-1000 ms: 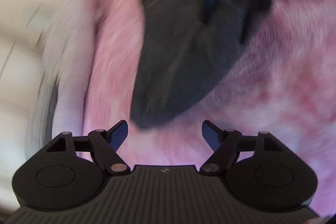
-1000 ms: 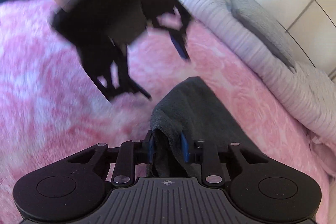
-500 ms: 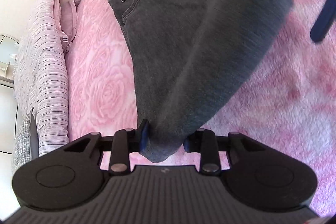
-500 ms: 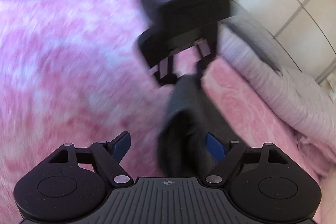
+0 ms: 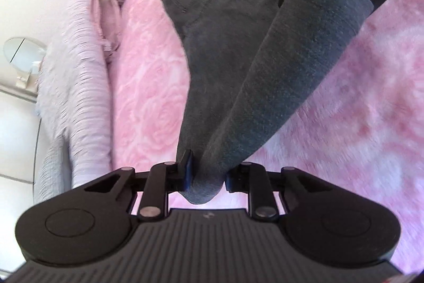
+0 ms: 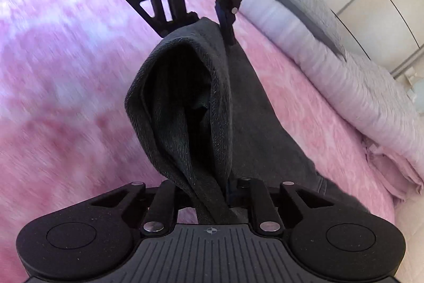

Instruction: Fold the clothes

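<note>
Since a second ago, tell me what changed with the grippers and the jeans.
The left gripper was open; it closed on the dark jeans. The right gripper opened, then closed on the cuff again. The cuff hangs between them. The pink blanket is unchanged.

Two tongs, one pair of dark jeans, one pink blanket, one striped duvet.

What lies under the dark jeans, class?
Under the dark jeans is the pink rose-patterned blanket, visible all round them. The patch directly beneath the spread denim is covered, so anything there cannot be seen.
</note>
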Demonstrator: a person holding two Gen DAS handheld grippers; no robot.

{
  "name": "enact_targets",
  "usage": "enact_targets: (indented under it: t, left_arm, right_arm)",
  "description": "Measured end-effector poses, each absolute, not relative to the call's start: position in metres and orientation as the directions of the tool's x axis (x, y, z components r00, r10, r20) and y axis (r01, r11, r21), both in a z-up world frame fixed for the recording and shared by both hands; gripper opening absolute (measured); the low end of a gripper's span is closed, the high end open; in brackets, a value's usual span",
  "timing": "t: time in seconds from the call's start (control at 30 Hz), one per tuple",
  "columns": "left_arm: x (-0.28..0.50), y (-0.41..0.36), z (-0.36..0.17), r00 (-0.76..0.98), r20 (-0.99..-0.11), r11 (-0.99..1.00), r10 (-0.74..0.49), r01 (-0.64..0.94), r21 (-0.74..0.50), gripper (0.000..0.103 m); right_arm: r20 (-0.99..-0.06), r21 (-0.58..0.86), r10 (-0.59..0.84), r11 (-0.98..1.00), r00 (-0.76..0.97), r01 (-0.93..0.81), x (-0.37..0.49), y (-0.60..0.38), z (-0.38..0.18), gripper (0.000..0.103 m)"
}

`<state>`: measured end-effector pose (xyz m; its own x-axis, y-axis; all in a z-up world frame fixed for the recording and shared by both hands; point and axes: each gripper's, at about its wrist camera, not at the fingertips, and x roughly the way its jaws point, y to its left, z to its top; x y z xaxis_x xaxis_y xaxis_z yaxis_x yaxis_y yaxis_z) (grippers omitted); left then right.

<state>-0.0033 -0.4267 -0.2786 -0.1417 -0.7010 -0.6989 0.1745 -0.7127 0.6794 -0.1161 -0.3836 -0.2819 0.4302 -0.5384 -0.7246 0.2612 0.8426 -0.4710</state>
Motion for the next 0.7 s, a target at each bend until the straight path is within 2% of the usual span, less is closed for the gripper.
enact_targets:
  t: [0.07,0.17,0.27,0.37,0.53,0.7]
  left_arm:
    - [0.011,-0.402,-0.257,-0.093,-0.706,-0.709,-0.702,0.182,0.681,0.019]
    - [0.033,-0.358,-0.219,-0.006,-0.732,-0.717,-0.682,0.206,0.666,0.019]
    - [0.044,-0.331,-0.175,0.057,-0.753,-0.726,-0.656,0.229,0.649,0.019]
    - [0.034,-0.335,-0.132,0.061,-0.757,-0.729,-0.650,0.232,0.645,0.019]
    - [-0.029,-0.394,-0.077,-0.005,-0.735,-0.720,-0.678,0.203,0.663,0.019]
    - [-0.120,-0.484,-0.080,-0.087,-0.717,-0.721,-0.692,0.138,0.679,0.025]
  right_arm:
    - [-0.727,-0.431,-0.497,0.867,0.473,0.250,-0.112,-0.366,-0.262,0.015]
    - [-0.732,-0.293,-0.381,0.925,0.564,0.244,-0.106,-0.335,-0.231,0.015]
    - [-0.711,-0.055,-0.215,0.966,0.670,0.252,-0.102,-0.318,-0.198,0.015]
    - [-0.646,0.129,-0.116,0.958,0.754,0.257,-0.115,-0.322,-0.167,0.015]
    - [-0.545,0.311,-0.127,0.887,0.829,0.340,-0.170,-0.377,-0.124,0.015]
    - [-0.500,0.471,-0.169,0.770,0.850,0.430,-0.241,-0.462,-0.121,0.015]
